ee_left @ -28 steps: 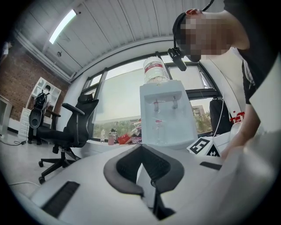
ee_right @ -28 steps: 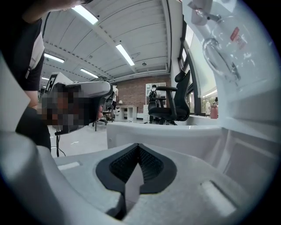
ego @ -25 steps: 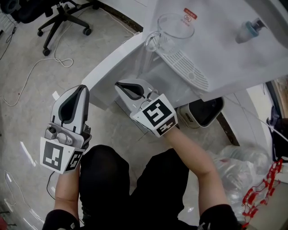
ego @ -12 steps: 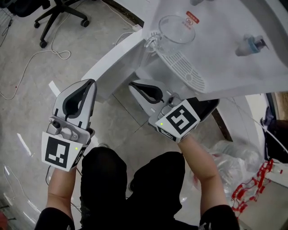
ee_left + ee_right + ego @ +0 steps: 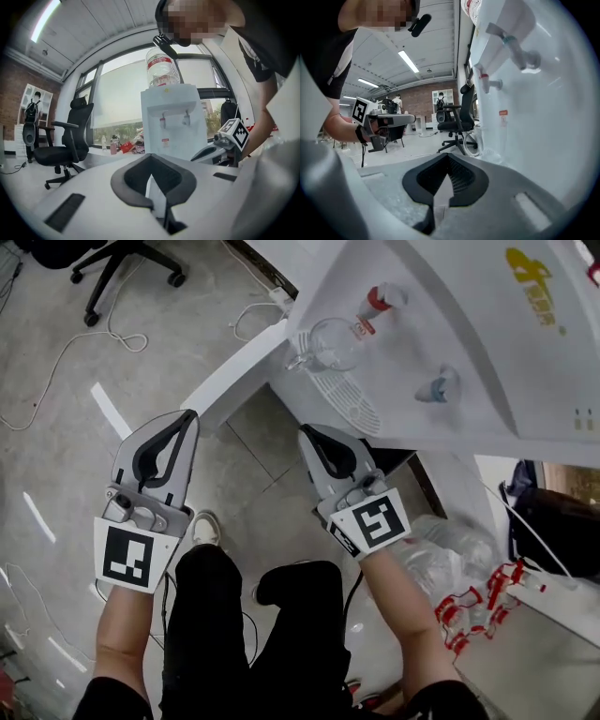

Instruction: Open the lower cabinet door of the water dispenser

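Observation:
The white water dispenser (image 5: 450,324) stands at the upper right, with a red tap (image 5: 380,298) and a blue tap (image 5: 436,387). Its lower cabinet door (image 5: 234,371) is swung out to the left, seen edge-on from above. My left gripper (image 5: 185,416) hangs shut and empty just below the door's free end, apart from it. My right gripper (image 5: 305,431) is shut on nothing, below the drip tray (image 5: 356,401) and near the cabinet opening. In the left gripper view the jaws (image 5: 151,155) meet in front of the dispenser (image 5: 173,122). In the right gripper view the closed jaws (image 5: 448,155) point along the dispenser's front (image 5: 534,117).
A glass pitcher (image 5: 328,341) sits on the drip tray. An office chair (image 5: 131,268) and a loose white cable (image 5: 56,362) are on the floor at upper left. Clear plastic bags (image 5: 450,549) and a red chain (image 5: 478,606) lie at the right. My legs are below.
Both grippers have risen. The right one has drawn back from the cabinet opening toward the right. The door stays swung out, and the head view now takes in the taps.

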### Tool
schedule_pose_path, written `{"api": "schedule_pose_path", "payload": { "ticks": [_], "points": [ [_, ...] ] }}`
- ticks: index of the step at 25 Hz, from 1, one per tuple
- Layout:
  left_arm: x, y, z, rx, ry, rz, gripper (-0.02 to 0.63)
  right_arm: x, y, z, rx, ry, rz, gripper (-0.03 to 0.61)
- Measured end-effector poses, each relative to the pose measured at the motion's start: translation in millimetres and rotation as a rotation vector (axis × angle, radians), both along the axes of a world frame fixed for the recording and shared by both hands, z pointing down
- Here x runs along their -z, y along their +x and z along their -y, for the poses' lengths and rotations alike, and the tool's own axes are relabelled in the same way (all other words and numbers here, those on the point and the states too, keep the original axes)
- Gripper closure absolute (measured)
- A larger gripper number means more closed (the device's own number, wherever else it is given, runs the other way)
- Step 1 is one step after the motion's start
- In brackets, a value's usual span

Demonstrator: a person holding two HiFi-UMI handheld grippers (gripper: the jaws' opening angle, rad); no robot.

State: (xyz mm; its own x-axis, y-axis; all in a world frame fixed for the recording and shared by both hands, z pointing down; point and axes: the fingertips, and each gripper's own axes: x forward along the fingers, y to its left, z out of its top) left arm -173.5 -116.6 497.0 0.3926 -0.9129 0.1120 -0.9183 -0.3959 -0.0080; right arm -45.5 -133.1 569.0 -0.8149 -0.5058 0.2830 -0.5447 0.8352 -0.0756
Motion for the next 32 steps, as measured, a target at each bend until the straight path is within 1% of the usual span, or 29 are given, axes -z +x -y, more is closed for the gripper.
{"api": "schedule_pose_path", "payload": {
  "ticks": [3,6,11,14,19,22,28,32],
  "points": [
    [30,17,-4,-0.041,-0.029,-0.037,0.606,28,19,-5,-0.053,-0.012,-0.024,0.574],
    [70,33,0,-0.071,-0.021,-0.066,0.606,64,39,-5,-0.108,-0.012,-0.034,0.574],
    [133,48,0,-0.088,-0.013,-0.101,0.606,121,59,-18,-0.132,-0.012,-0.048,0.574],
    [163,53,-5,-0.092,-0.031,-0.108,0.606,150,63,-25,-0.159,-0.04,-0.018,0.574],
    [219,59,-14,-0.093,-0.038,-0.093,0.606,201,64,-29,-0.219,-0.086,0.072,0.574],
    [250,66,-20,-0.097,-0.039,-0.097,0.606,235,67,-36,-0.24,-0.094,0.093,0.574],
    [313,87,-28,-0.109,-0.03,-0.12,0.606,303,102,-40,-0.303,-0.089,0.105,0.574],
    [350,101,-31,-0.134,-0.023,-0.126,0.606,348,127,-41,-0.366,-0.085,0.102,0.574]
  ]
}}
